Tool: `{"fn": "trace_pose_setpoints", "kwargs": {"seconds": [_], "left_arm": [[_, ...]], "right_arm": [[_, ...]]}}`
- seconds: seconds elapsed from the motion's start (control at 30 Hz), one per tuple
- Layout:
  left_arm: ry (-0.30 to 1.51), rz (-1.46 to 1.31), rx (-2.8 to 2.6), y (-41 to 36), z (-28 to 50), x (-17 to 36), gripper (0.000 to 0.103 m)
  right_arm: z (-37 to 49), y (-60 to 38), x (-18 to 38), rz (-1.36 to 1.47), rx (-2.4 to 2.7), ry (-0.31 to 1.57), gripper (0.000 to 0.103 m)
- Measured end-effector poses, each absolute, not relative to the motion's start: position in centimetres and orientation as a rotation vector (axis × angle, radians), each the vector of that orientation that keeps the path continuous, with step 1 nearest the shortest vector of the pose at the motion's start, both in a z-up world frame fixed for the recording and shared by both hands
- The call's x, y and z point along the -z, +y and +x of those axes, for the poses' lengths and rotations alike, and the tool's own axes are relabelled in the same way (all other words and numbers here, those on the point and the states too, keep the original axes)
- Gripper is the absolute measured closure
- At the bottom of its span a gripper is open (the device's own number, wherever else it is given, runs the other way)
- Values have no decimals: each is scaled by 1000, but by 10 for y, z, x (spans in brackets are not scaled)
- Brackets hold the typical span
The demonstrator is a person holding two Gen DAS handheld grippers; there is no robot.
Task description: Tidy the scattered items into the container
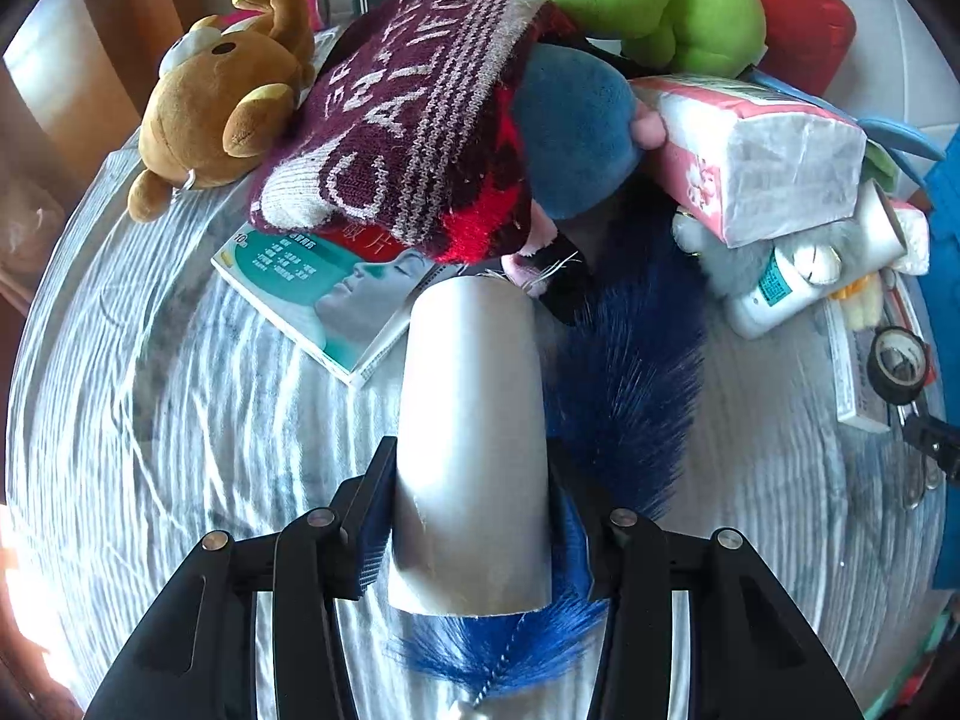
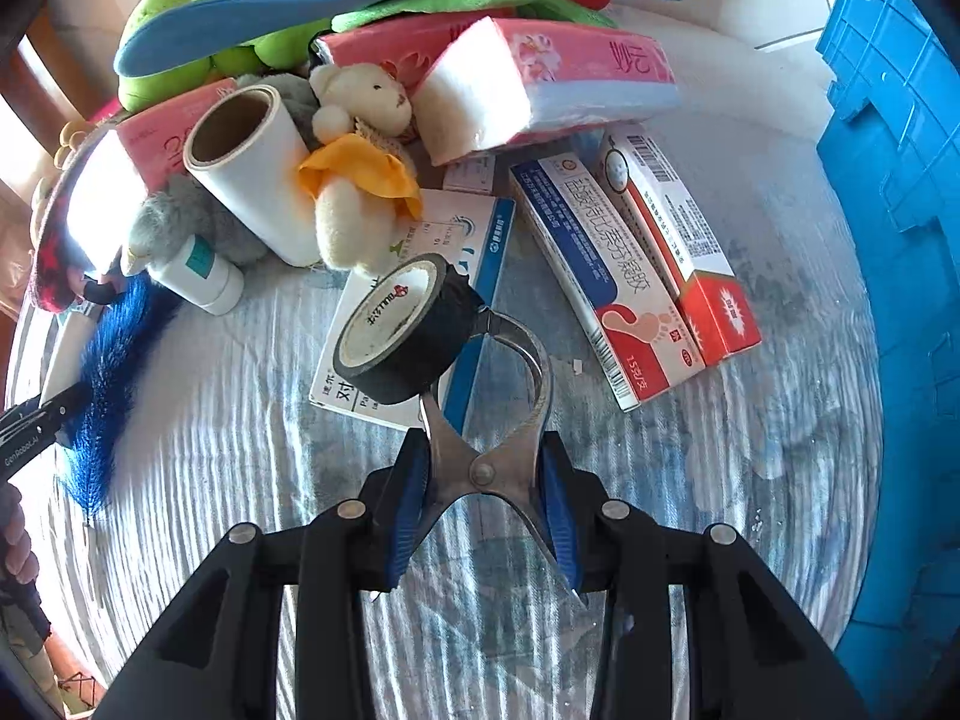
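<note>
My left gripper [image 1: 471, 456] points down at the striped tabletop, shut on a white cylinder [image 1: 474, 420] that stands up between its pads. A blue bristle brush [image 1: 624, 384] with a twisted wire stem lies under and beside the cylinder and covers the right pad. My right gripper [image 2: 483, 441] is shut on metal scissors [image 2: 492, 456] at their pivot, blades toward the camera. A black tape roll [image 2: 396, 330] hangs on one scissor loop. The blue crate [image 2: 900, 240] stands at the right edge of the table.
A heap at the back holds a brown teddy [image 1: 222, 96], a maroon knit hat [image 1: 408, 120], a green plush [image 1: 648, 0] and a pink tissue pack [image 1: 756, 162]. A lint roll [image 2: 252, 168], a cream bear [image 2: 360, 180], a white bottle [image 2: 198, 273] and medicine boxes [image 2: 606, 282] lie nearby.
</note>
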State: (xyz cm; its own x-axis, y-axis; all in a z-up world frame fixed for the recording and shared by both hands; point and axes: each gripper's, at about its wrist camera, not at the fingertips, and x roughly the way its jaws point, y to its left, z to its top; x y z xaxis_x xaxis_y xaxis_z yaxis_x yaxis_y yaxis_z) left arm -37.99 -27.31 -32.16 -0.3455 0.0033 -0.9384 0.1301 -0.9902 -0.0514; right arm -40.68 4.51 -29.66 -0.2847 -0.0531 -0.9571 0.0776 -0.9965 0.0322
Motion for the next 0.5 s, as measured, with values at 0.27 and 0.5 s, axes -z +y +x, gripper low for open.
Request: {"fn": "trace_pose_setpoints", "kwargs": {"seconds": [0.27,0.5], "left_arm": [[135,1794,2488,-268,-419,331,47],[115,1773,2468,-262,-426,333,53]], "right_arm": [[-416,52,309,1857,2439,-25,66],[-425,54,307,1844,2446,-31,66]]}}
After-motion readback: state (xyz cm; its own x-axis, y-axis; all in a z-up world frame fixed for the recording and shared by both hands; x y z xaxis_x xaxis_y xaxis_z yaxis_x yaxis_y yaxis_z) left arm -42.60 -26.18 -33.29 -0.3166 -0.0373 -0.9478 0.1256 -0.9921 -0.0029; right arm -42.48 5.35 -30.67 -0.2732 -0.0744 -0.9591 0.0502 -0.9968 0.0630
